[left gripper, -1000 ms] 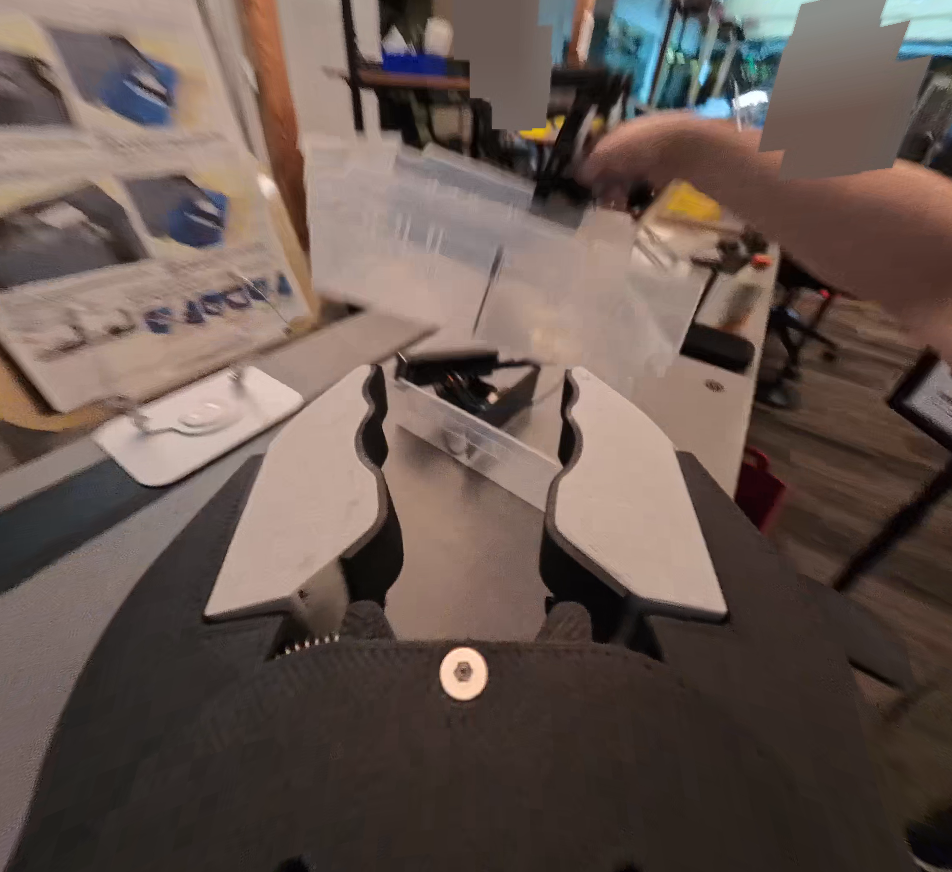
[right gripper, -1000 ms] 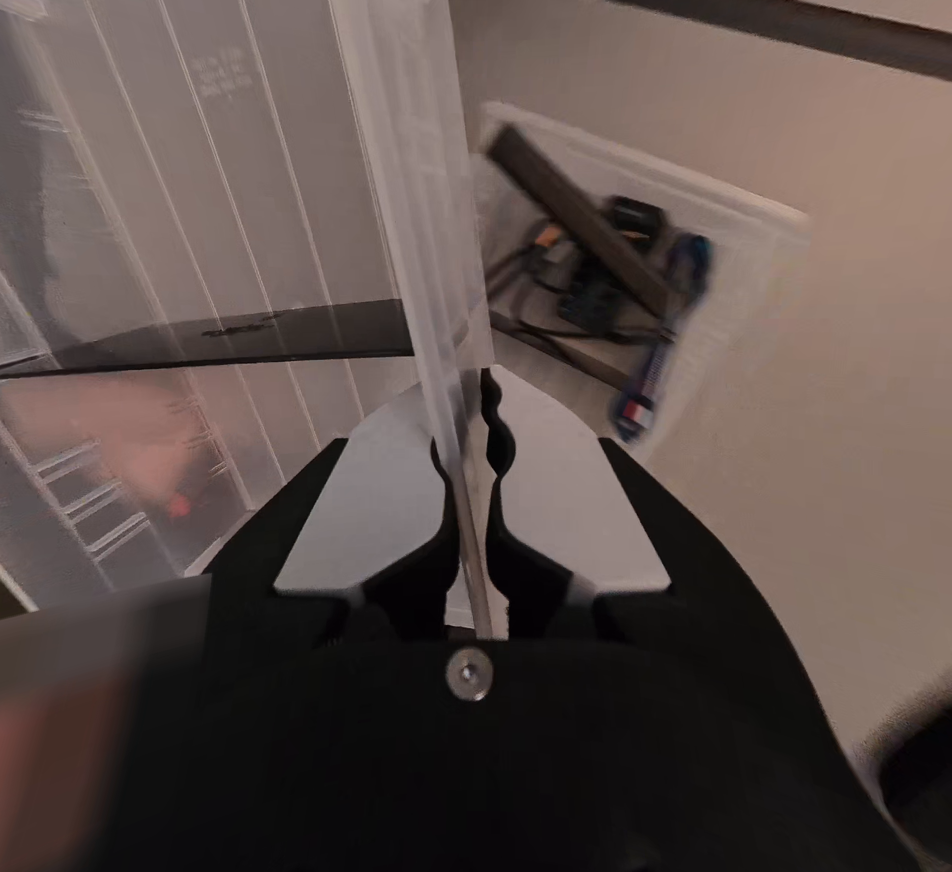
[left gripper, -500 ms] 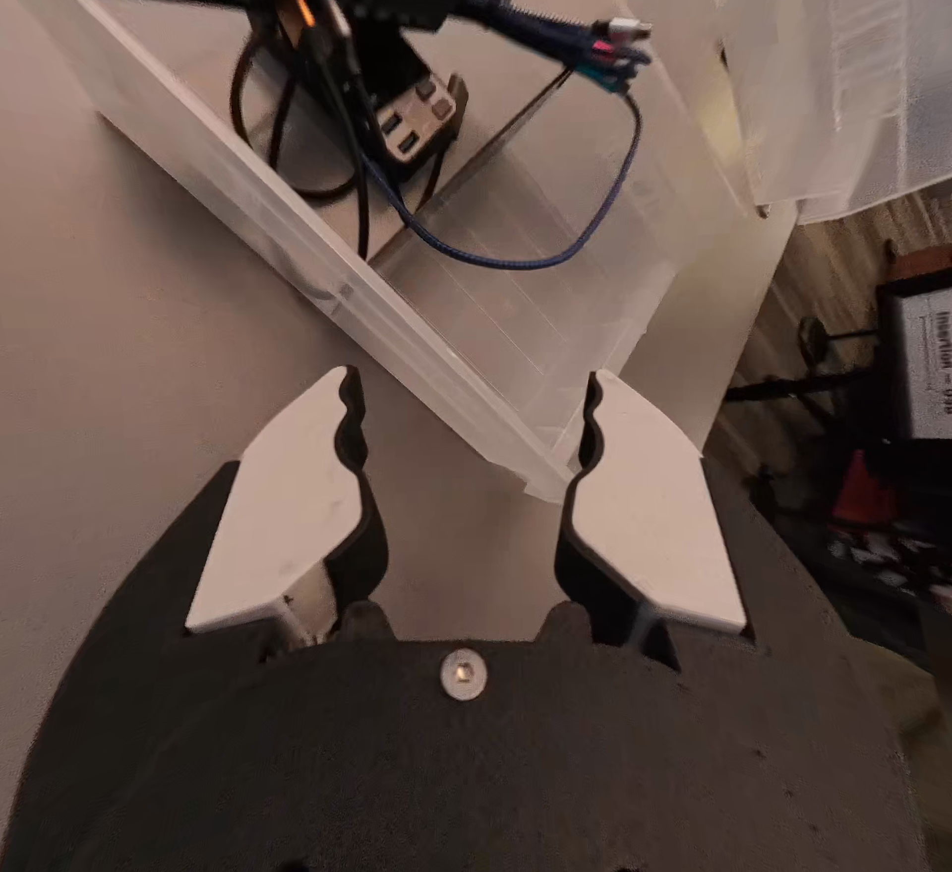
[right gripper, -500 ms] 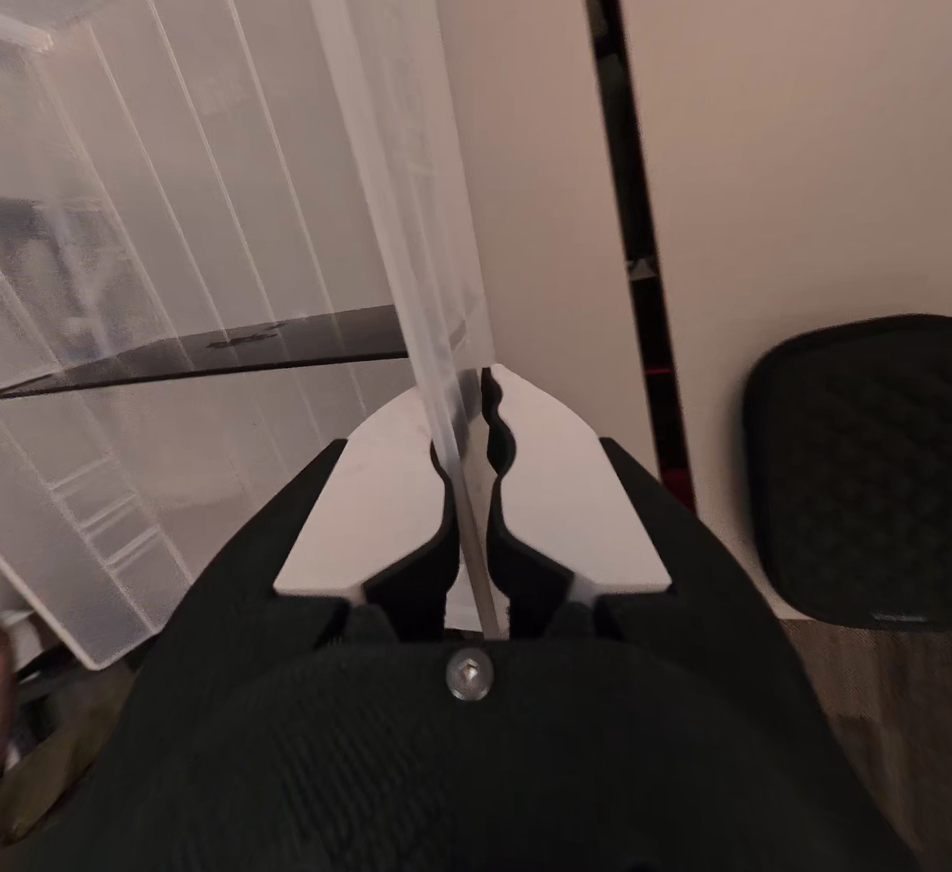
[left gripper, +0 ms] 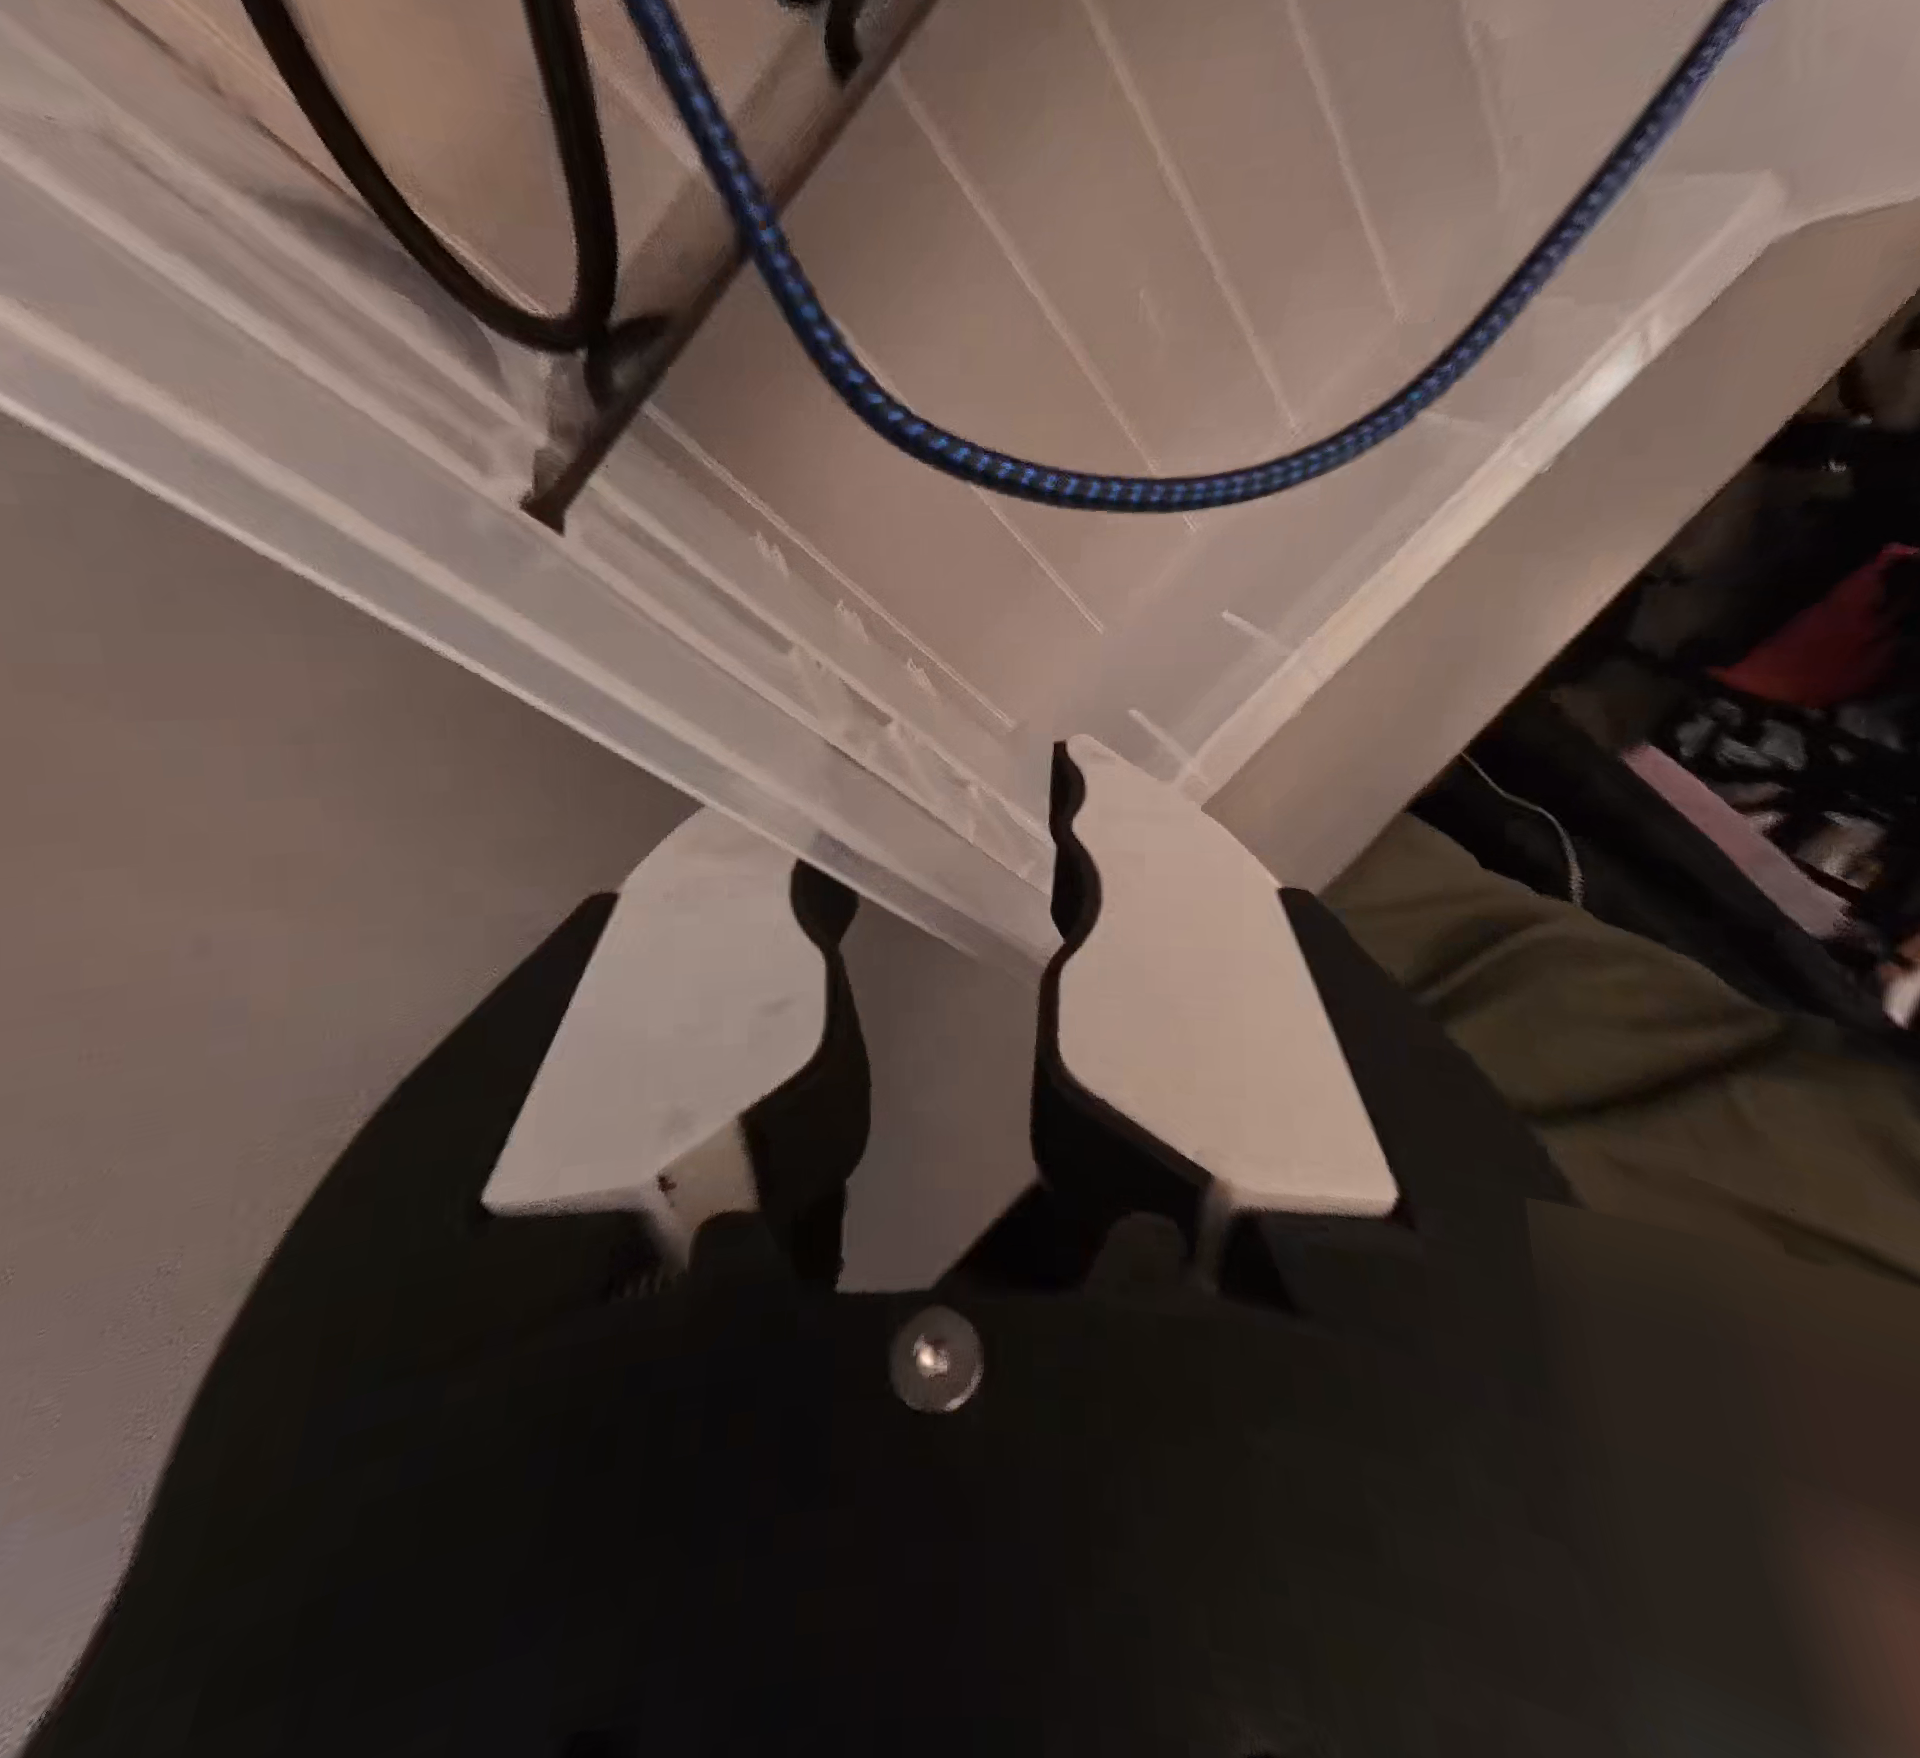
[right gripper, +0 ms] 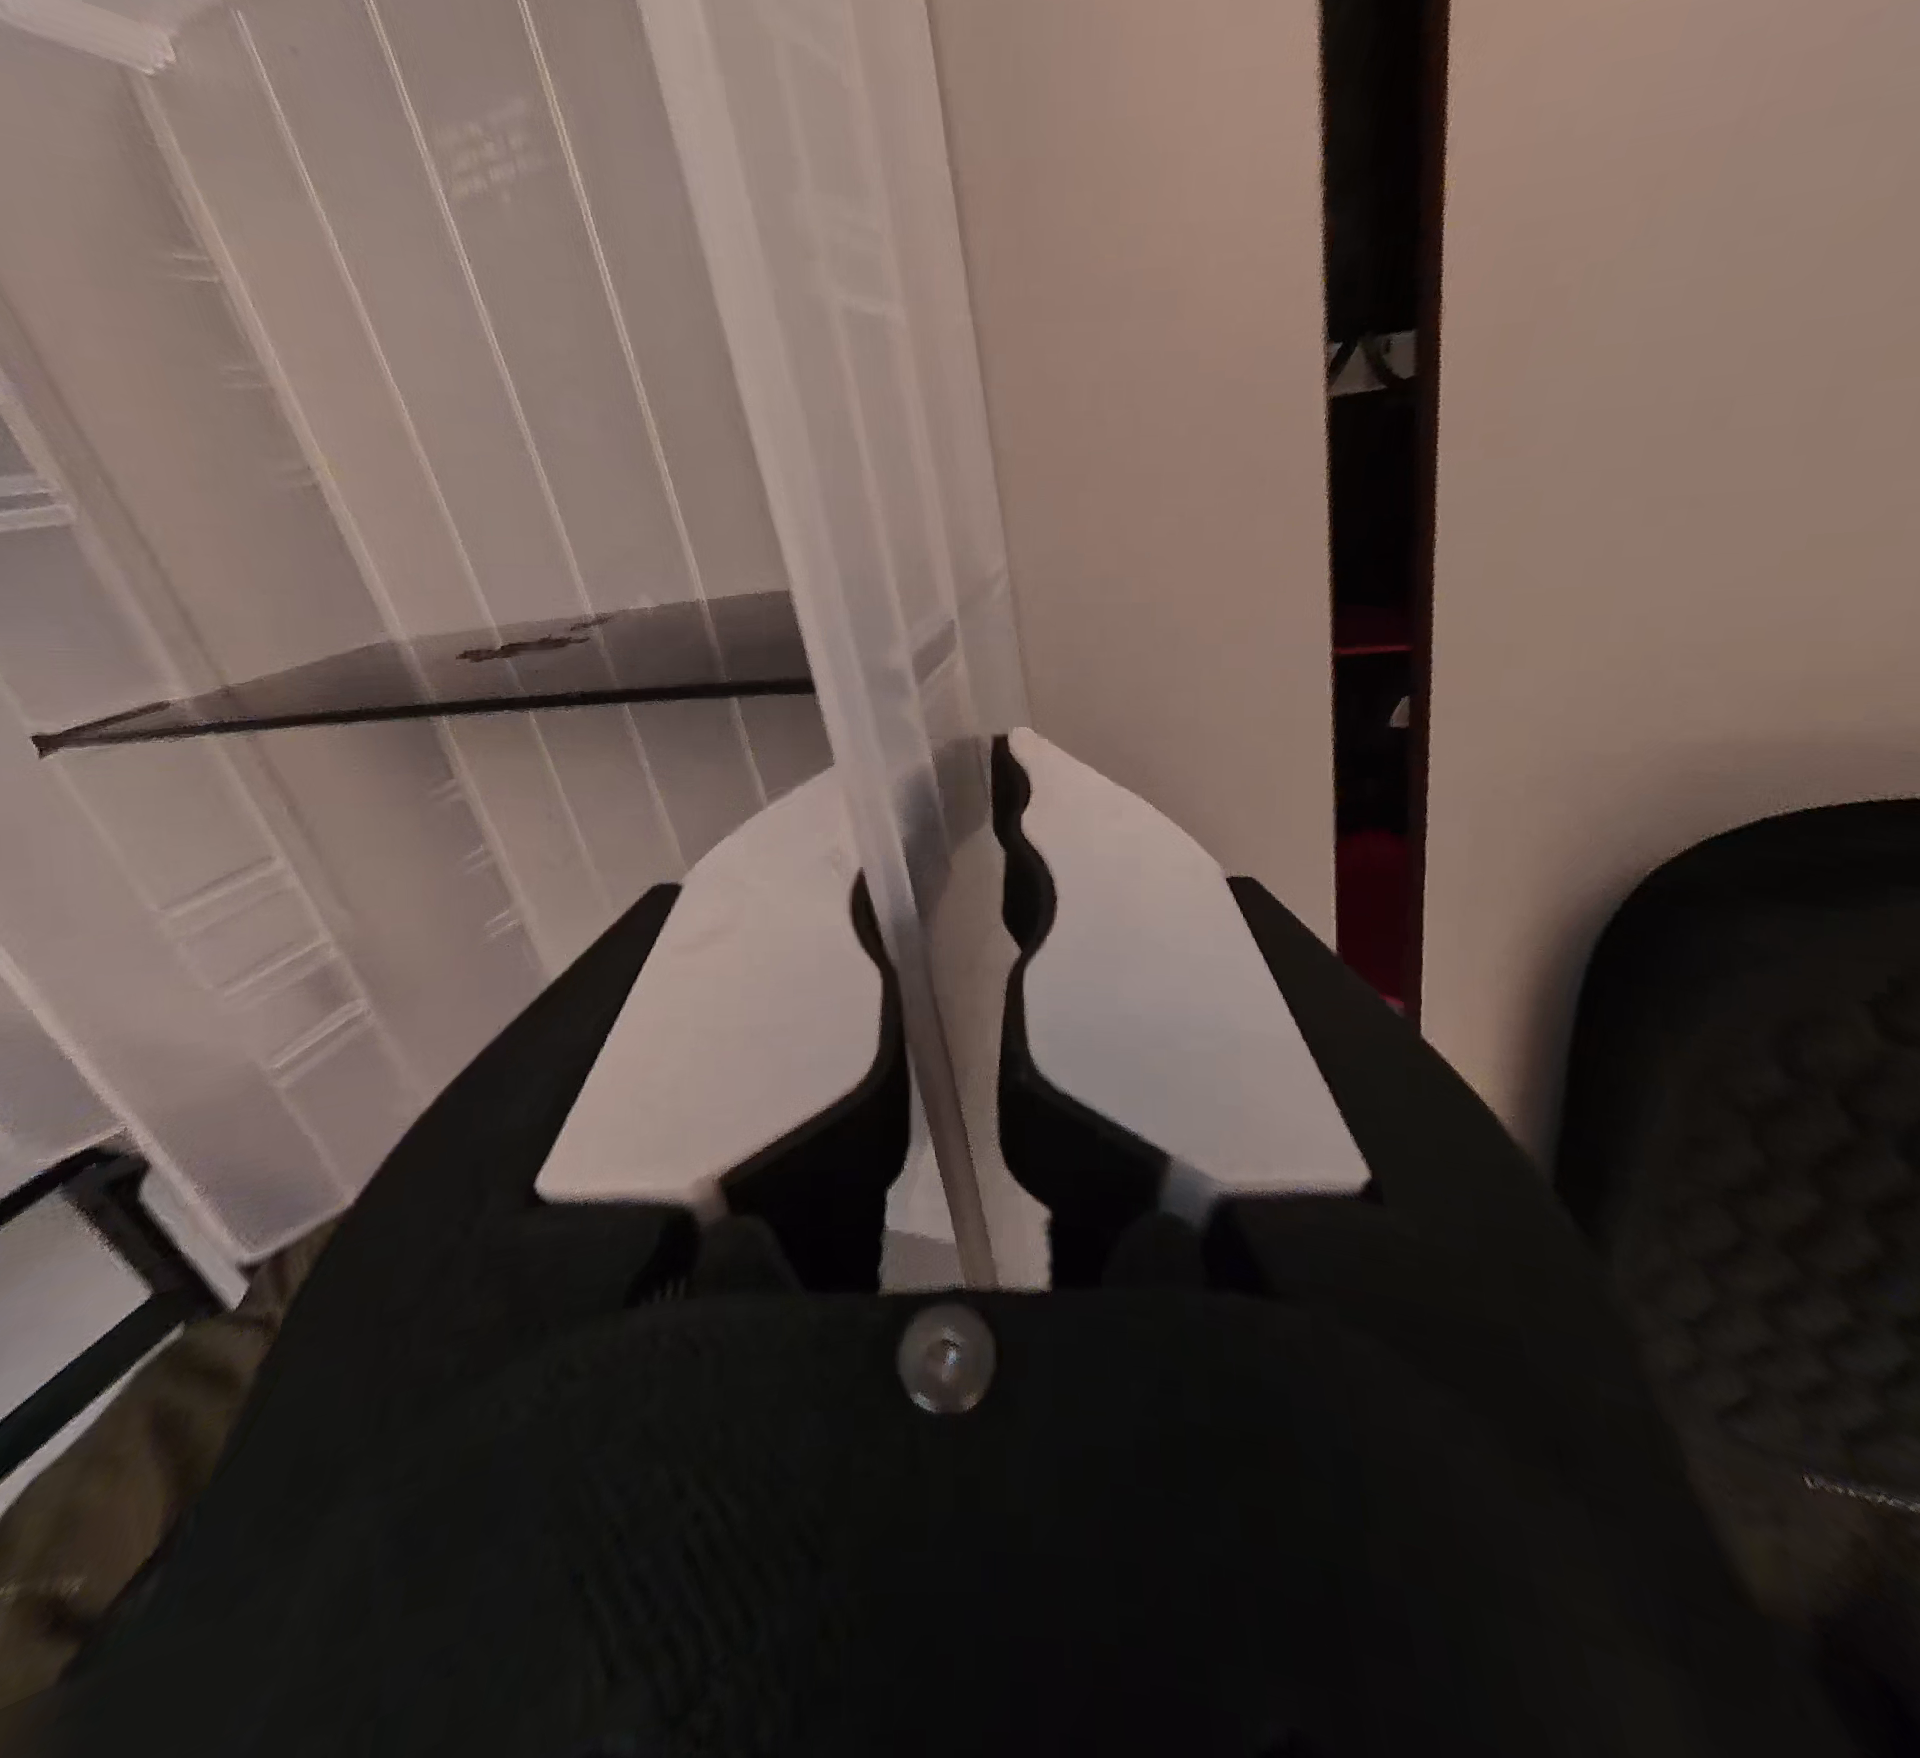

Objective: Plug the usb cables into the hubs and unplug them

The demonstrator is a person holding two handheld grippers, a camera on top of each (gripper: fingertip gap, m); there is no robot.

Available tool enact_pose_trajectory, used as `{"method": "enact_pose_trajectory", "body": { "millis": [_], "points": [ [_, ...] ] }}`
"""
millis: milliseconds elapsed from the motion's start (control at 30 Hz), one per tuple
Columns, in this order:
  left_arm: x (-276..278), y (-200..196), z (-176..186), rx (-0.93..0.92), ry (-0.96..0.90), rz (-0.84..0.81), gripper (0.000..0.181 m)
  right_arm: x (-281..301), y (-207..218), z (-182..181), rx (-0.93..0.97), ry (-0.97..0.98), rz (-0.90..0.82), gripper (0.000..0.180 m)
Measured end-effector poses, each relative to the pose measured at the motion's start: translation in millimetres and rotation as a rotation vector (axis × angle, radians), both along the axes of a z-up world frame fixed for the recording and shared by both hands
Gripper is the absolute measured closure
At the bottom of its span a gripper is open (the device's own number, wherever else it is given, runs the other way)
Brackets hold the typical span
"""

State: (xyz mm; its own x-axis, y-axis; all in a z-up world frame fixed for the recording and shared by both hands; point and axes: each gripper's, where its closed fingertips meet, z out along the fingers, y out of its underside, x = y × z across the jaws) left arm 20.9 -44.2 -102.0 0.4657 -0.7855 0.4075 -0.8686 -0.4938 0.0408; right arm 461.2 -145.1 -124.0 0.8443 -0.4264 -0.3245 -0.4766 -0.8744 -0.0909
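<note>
Left gripper (left gripper: 940, 835) sits at lower centre of its frame, jaws narrowed around the rim of a clear plastic box (left gripper: 1039, 358). The rim runs between the fingers; whether both faces actually press on it I cannot tell.

Right gripper (right gripper: 935, 835) is pressed together on a thin clear lid (right gripper: 343, 482), pinched at its edge. The panel stands on edge, filling the left of that frame.

The task's things lie in the box, top of the left frame: a blue braided cable (left gripper: 1039, 472) sagging in a loop across the middle, and black cables (left gripper: 416, 222) curled at upper left. No hub or plug shows in either view (cropped out at the top, I judge).

Handling, as a guess:
- Cables look light and limp; the braid should give some friction, the smooth black jacket less.
- Take them by the hard plug shell, not the cord, since a cord would flex and wander on insertion.
- A hub is likely light enough to slide when pushed, so it wants bracing.

Box and lid: ribbed, glossy, stiff-looking plastic. A pale table (left gripper: 260, 773) lies beneath.
</note>
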Motion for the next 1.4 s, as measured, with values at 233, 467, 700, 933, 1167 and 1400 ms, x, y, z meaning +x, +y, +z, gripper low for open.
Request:
{"method": "enact_pose_trajectory", "body": {
  "millis": [233, 467, 700, 933, 1167, 1400],
  "points": [
    [-54.9, 57.3, -2.9, 0.116, 0.122, 0.074, 0.172, 11.3, 13.8, 35.6, 0.242, -0.076, 0.022, 0.144],
    [-145.5, 123.4, -2.3, 0.244, -0.006, 0.244, 0.172, 1.0, 7.0, 56.5, 0.338, -0.24, 0.089, 0.141],
    [-323.1, 145.5, 0.3, 0.268, 0.026, 0.489, 0.172, 17.3, -17.9, 19.2, 0.18, -0.303, 0.136, 0.141],
    [-487.1, 156.4, 1.7, 0.419, 0.13, 0.685, 0.177, 0.0, -17.5, 5.7, 0.169, -0.168, 0.121, 0.168],
    [-555.3, 159.8, 2.5, 0.454, 0.131, 0.766, 0.177, 1.1, -34.5, 3.8, 0.006, -0.228, 0.17, 0.173],
    [-567.9, 172.8, 2.5, 0.546, 0.097, 0.679, 0.177, 5.9, -38.1, 3.6, -0.005, -0.228, 0.094, 0.173]
  ]
}}
